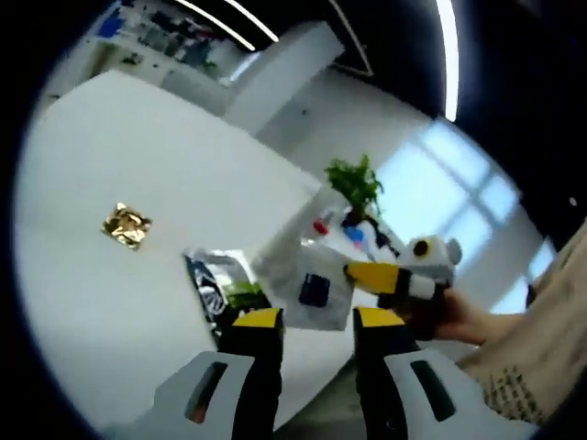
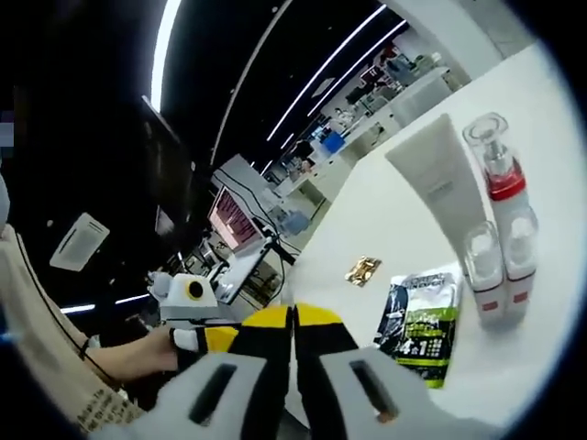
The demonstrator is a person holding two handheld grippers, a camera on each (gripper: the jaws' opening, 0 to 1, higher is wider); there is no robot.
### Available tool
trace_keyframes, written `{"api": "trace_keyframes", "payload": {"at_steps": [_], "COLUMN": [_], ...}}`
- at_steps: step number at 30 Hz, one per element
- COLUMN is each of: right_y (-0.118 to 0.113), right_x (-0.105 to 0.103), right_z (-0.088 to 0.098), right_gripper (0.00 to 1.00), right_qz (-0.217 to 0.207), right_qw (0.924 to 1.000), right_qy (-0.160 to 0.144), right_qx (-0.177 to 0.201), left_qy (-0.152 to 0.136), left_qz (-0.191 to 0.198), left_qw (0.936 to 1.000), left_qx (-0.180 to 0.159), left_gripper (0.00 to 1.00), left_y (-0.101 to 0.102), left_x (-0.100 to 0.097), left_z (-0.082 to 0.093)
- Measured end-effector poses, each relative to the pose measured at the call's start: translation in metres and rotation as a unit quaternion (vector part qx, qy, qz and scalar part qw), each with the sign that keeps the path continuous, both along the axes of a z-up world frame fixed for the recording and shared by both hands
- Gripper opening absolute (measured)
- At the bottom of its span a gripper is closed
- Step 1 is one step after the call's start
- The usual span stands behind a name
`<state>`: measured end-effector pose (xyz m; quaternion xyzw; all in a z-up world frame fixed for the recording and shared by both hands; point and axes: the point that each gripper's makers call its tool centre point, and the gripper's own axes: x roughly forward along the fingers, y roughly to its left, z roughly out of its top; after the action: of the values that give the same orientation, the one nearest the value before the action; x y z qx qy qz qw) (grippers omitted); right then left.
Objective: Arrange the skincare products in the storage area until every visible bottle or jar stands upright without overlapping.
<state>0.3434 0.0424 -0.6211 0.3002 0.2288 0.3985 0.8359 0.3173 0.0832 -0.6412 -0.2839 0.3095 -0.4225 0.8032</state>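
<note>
Bottles: pump bottle with red collar, two small clear-capped ones beside it and a white tube stand together on the white table; which of them touch I cannot tell. In the left gripper view the same group is blurred, next to a green plant.
Dark-and-green sachet lies flat near the bottles, gold foil scrap further out.
Right gripper: jaws pressed together, empty, short of the sachet.
Left gripper: jaws spread, empty, facing the group from well apart.
Risk: bottles are tall, narrow and packed close; coming in with spread jaws could clip a neighbour and topple the row. The sachet can't stand, and dragging it could nudge the small bottles.
Containers: no tray or bin visible; contents of the bottles not readable.
</note>
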Motion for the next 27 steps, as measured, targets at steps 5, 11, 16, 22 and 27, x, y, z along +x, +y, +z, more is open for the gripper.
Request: {"api": "trace_keyframes", "payload": {"at_steps": [5,11,16,22,27], "right_y": [0.005,0.012,0.028,0.046,0.056], "right_x": [0.002,0.008,0.011,0.006,0.004], "right_z": [-0.003,-0.016,-0.036,-0.07,-0.087], "right_gripper": [0.01,0.01,0.01,0.01,0.01], "right_qz": [0.006,0.005,0.032,0.068,0.087], "right_qw": [1.0,0.9994,0.9933,0.974,0.9655], "right_qy": [0.005,0.01,-0.002,-0.017,-0.025], "right_qx": [-0.001,-0.032,-0.111,-0.216,-0.244], "left_qy": [0.02,0.049,0.09,0.136,0.159], "left_qz": [0.014,0.043,0.078,0.11,0.13], "left_qw": [0.9993,0.9967,0.9921,0.9845,0.9786], "left_qx": [-0.03,-0.048,-0.039,-0.009,0.006], "left_gripper": [0.14,0.0,0.0,0.0,0.0], "left_y": [0.004,0.013,0.026,0.043,0.05], "left_x": [0.001,0.005,0.002,-0.008,-0.012], "left_z": [-0.001,-0.005,-0.02,-0.047,-0.065]}}
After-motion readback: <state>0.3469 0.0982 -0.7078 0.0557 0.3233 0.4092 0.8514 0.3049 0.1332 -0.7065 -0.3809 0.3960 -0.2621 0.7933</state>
